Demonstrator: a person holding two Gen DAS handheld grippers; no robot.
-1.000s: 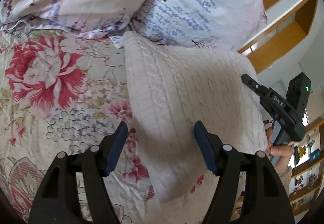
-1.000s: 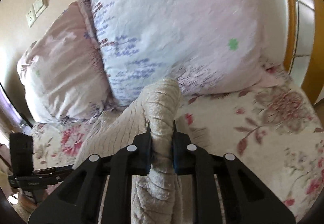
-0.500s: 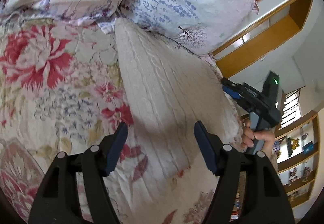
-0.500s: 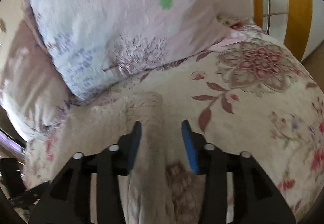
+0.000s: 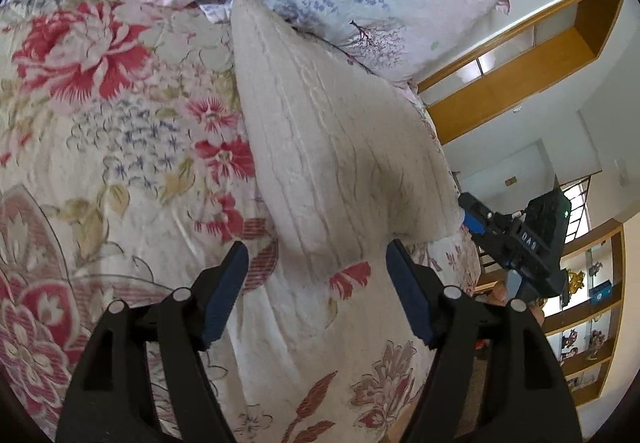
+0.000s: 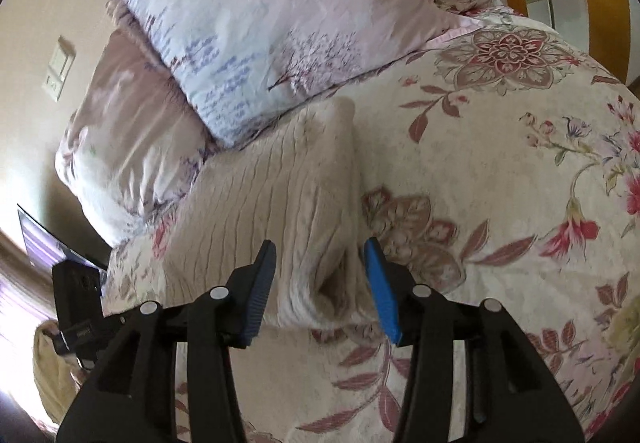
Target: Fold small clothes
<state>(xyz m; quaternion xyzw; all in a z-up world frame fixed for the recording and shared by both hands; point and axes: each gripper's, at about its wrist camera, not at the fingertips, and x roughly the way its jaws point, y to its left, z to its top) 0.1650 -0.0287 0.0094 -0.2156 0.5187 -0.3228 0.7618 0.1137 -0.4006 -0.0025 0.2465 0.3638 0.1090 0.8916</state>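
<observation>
On the bed (image 5: 120,171), against the far pillows (image 6: 280,15), lies the knit garment (image 5: 340,147), folded into a compact slab. Left tongs (image 5: 316,291) and right tongs (image 6: 320,279) gape, empty; folding appears largely complete.

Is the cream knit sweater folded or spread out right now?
Folded: the cream knit sweater lies doubled on the floral bedspread, layered edges showing.

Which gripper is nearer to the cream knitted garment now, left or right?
Right. The right gripper straddles the cream knitted garment edge, jaws open. The left gripper is open just short of it.
</observation>
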